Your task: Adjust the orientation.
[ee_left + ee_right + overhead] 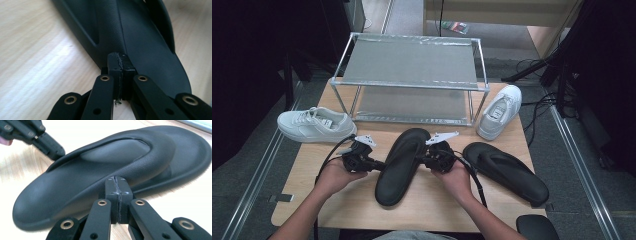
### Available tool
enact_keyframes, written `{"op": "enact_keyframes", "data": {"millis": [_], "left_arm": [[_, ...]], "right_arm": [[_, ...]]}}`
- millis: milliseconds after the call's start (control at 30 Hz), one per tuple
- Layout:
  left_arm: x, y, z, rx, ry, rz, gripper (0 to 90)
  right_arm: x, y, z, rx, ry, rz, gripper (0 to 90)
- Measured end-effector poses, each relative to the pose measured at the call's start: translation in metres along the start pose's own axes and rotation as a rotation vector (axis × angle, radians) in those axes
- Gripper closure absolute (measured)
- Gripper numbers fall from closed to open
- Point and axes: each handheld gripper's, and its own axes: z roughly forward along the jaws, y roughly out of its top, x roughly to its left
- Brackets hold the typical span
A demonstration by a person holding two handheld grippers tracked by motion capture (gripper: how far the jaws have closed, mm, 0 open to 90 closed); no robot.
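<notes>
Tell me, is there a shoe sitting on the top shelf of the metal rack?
No, the top shelf of the metal rack is bare; the two white sneakers sit on the wooden table beside it.

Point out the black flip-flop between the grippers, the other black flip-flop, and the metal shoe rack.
Middle flip-flop (pixel 399 167): high view, footbed.
Right flip-flop (pixel 512 175): high view, footbed.
Shoe rack (pixel 412 62): high view, top shelf.

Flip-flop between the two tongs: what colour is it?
Plain matte black flip-flop, strap included, no pattern; the right gripper view shows it best.
</notes>
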Motion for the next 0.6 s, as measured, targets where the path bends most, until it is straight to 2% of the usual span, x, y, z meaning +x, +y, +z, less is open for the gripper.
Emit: {"op": "enact_keyframes", "data": {"millis": [100, 167, 300, 600], "left_arm": [[-0.002, 0.0, 0.004, -0.001, -0.064, -0.007, 90.0], [-0.005, 0.001, 0.008, -0.002, -0.089, -0.005, 90.0], [-0.013, 0.006, 0.013, 0.009, -0.096, 0.023, 90.0], [-0.038, 0.017, 0.028, 0.033, -0.135, 0.099, 90.0]], "right_arm": [[-0.001, 0.0, -0.002, -0.001, -0.017, 0.013, 90.0], [-0.004, 0.0, -0.003, -0.005, -0.028, 0.02, 90.0], [-0.009, 0.0, -0.005, -0.012, -0.04, 0.043, 90.0], [-0.016, 0.002, -0.009, -0.013, -0.085, 0.039, 90.0]]}}
